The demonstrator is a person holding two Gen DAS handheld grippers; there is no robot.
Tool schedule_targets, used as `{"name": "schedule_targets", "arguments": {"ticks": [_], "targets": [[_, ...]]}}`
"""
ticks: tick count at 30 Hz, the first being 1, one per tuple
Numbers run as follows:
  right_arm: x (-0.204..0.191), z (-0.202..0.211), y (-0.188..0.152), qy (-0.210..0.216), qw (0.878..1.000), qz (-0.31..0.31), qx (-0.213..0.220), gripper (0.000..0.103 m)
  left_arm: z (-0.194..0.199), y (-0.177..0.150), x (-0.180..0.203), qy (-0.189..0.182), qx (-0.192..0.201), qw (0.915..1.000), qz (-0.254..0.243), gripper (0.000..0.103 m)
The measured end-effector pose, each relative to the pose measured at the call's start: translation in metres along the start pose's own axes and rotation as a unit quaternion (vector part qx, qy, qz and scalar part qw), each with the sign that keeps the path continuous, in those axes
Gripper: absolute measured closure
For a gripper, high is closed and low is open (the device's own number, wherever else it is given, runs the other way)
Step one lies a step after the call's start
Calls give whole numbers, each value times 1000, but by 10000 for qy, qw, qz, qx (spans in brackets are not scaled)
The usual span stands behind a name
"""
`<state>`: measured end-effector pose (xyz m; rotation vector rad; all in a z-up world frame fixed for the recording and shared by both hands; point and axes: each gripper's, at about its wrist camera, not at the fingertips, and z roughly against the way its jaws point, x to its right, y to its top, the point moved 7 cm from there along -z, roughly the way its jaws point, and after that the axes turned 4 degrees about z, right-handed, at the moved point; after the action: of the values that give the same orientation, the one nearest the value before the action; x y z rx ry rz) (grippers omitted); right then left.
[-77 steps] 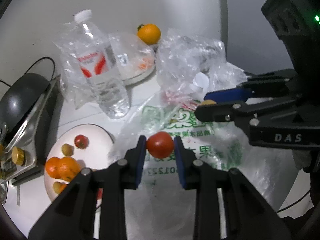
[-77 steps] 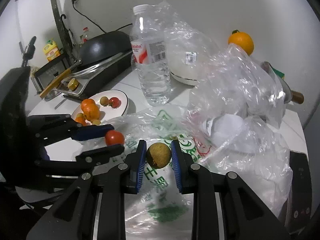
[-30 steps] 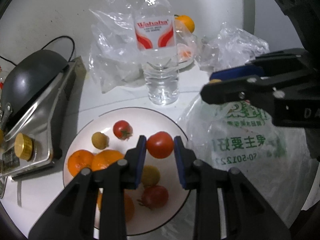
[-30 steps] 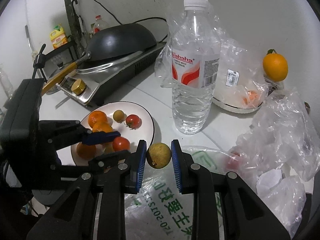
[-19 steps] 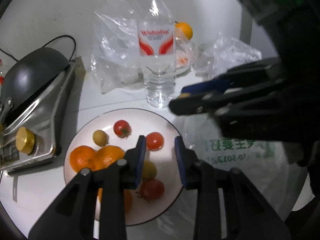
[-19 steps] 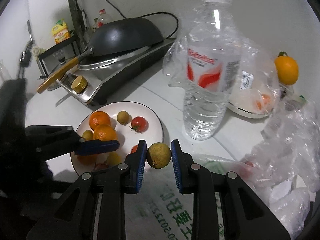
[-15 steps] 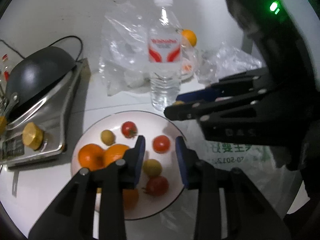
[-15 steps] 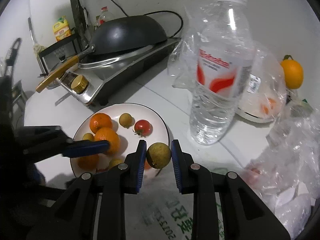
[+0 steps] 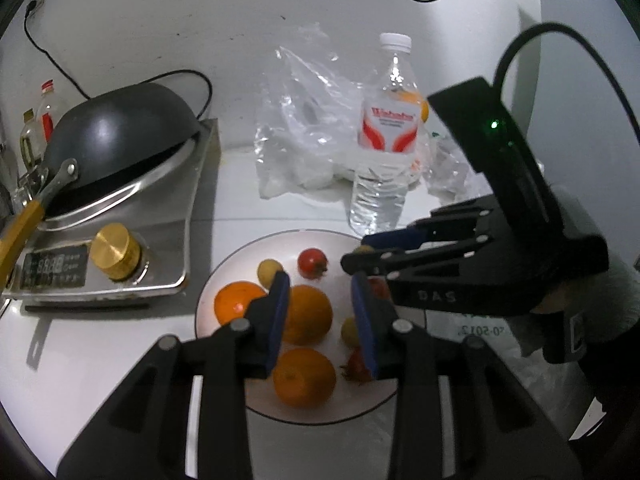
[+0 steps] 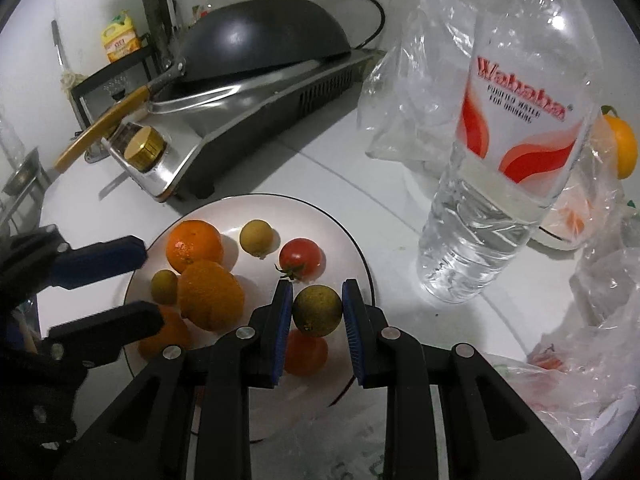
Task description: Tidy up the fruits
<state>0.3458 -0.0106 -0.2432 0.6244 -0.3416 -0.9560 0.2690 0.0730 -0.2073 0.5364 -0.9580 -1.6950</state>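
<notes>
The right claw grips a small green-brown fruit above the plate's near right edge, ready to drop it among the gathered fruit, while the left claw hangs empty and released above the oranges.

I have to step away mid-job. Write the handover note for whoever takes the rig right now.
Left gripper: empty, jaws apart, above the plate.
Right gripper: shut on a small green-brown fruit, over the plate's near edge.
On the plate: oranges, small green fruits and tomatoes, including one tomato under the right gripper.
One orange sits behind the water bottle; something red shows inside the plastic bag.
Left to do: set the held fruit down, then fetch the strays.
</notes>
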Motion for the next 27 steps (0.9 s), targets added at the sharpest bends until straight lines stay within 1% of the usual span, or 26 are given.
{"name": "schedule_targets", "arguments": {"ticks": [4,6,7,10,12,18,23,25,27], "targets": [[2,0,0,-45,10000,-6,4,75,1,0,-3,36,12,10000,48,67],[3,2,0,-86,10000,-17,15,69,1,-1,-4,24,20,10000,89,54],[4,4,0,-101,9999,-27,22,69,1,-1,-4,21,32,9999,157,52],[2,12,0,-131,9999,-30,75,69,4,-2,-3,-23,29,9996,283,51],[1,20,-1,-160,9998,-37,118,69,7,-2,-2,89,43,9996,252,51],[-1,52,-8,-263,9992,-104,292,69,23,2,0,253,158,9991,307,51],[-4,79,-16,-338,9983,-169,440,69,39,4,9,264,223,9987,384,50],[-5,93,-21,-377,9977,-226,525,69,47,4,16,255,245,9986,402,47],[-6,109,-26,-406,9969,-282,619,68,56,4,23,245,308,9984,397,36]]}}
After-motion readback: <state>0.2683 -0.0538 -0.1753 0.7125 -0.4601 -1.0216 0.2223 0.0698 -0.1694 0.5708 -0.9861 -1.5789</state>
